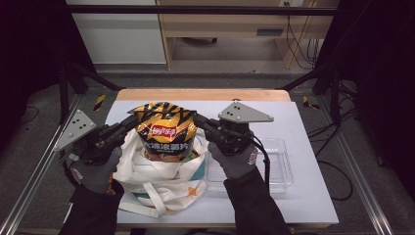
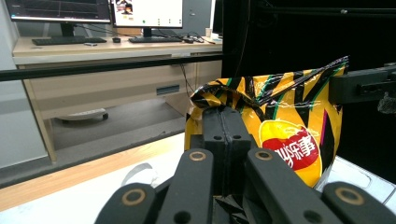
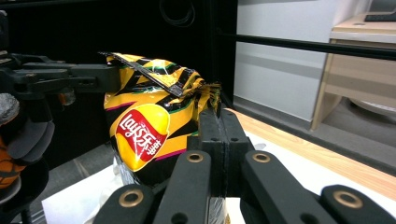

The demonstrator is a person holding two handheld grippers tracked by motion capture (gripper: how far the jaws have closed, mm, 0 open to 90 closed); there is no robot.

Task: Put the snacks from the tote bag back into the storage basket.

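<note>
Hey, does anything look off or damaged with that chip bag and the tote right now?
Nothing spilled or torn. The chip bag hangs upright, half inside the tote bag, its top corners crumpled where the left gripper and right gripper pinch them.

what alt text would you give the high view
Two hand-held tongs, left tongs and right tongs, pinch the top corners of a yellow-and-black foil crisp bag, holding it above an open white cloth tote bag. A clear plastic tray sits beside the tote on the white table.
</note>
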